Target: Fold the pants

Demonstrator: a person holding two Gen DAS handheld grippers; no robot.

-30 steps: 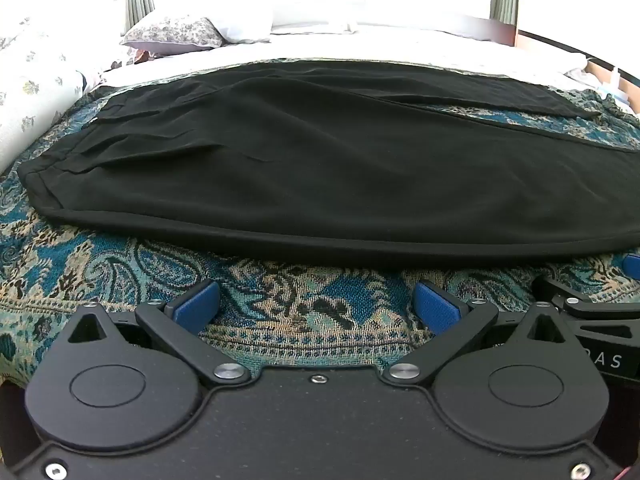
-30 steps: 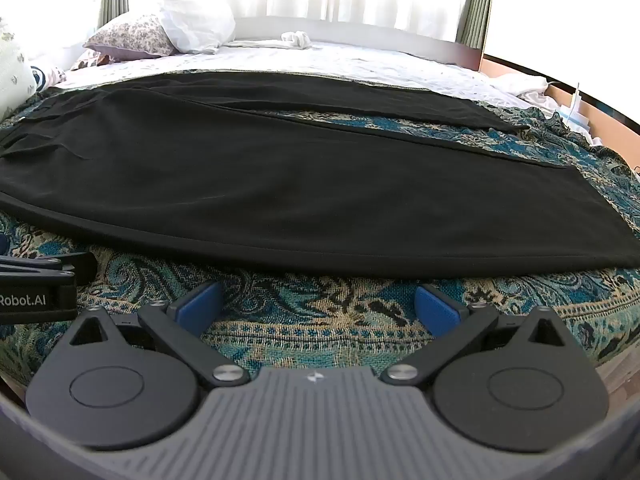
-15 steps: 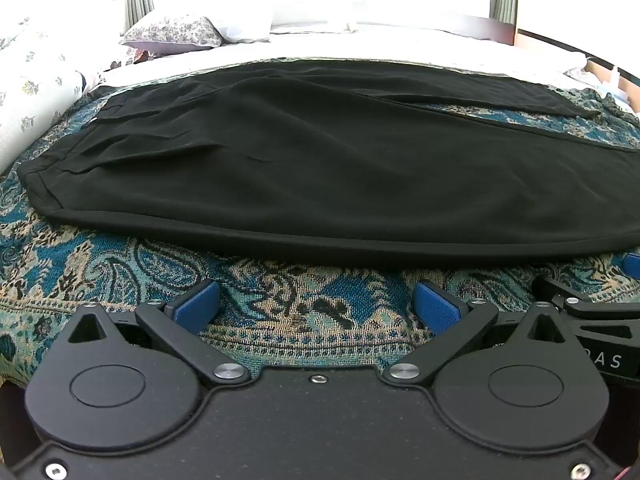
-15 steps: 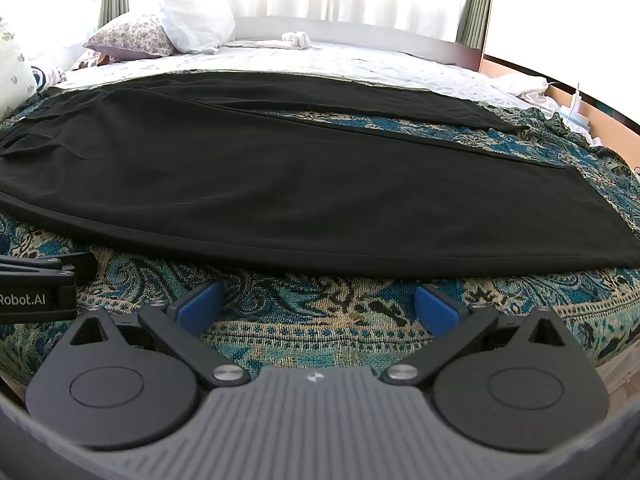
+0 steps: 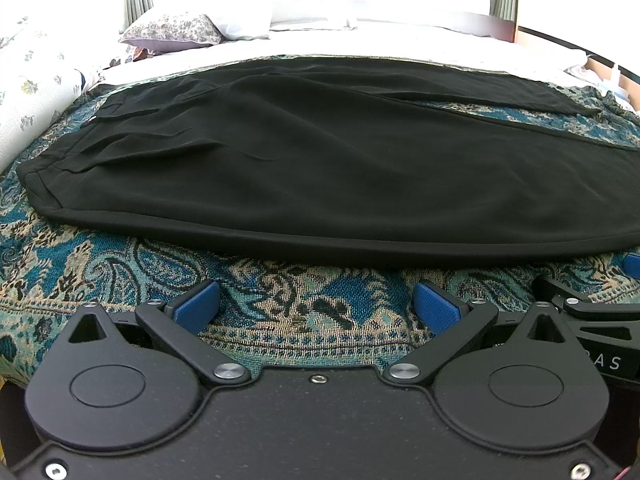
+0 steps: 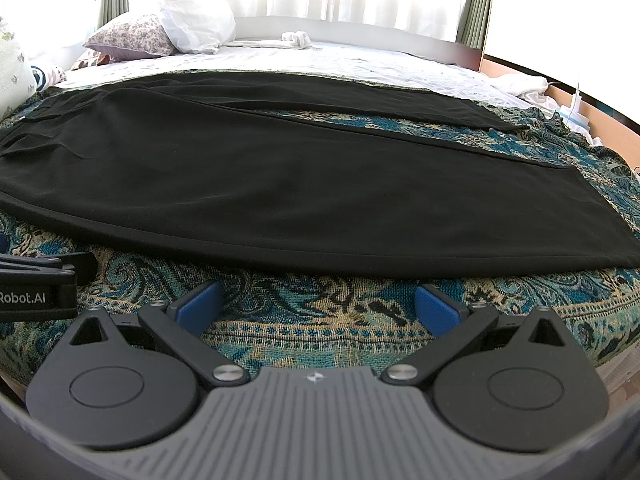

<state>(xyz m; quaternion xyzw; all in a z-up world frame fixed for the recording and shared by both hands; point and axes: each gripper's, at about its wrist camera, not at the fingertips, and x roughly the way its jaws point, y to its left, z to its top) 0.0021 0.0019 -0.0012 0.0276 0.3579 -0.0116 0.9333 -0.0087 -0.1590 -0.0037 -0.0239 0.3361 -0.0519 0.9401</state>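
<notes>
Black pants point(image 5: 320, 168) lie spread flat on a teal paisley blanket point(image 5: 280, 292), waistband at the left, the two legs running to the right with a gap between them. They also fill the right wrist view point(image 6: 280, 184), hems at the right. My left gripper point(image 5: 318, 306) is open and empty, just short of the pants' near edge. My right gripper point(image 6: 318, 306) is open and empty, also just short of that edge. Each gripper shows at the side of the other's view: the right one point(image 5: 592, 312), the left one point(image 6: 40, 280).
The blanket covers a bed with a white sheet point(image 6: 360, 60) beyond the pants. Pillows point(image 6: 160, 32) lie at the far left by the headboard. A bolster point(image 5: 28, 100) runs along the left side. A wooden bed frame edge point(image 6: 600, 112) is at the right.
</notes>
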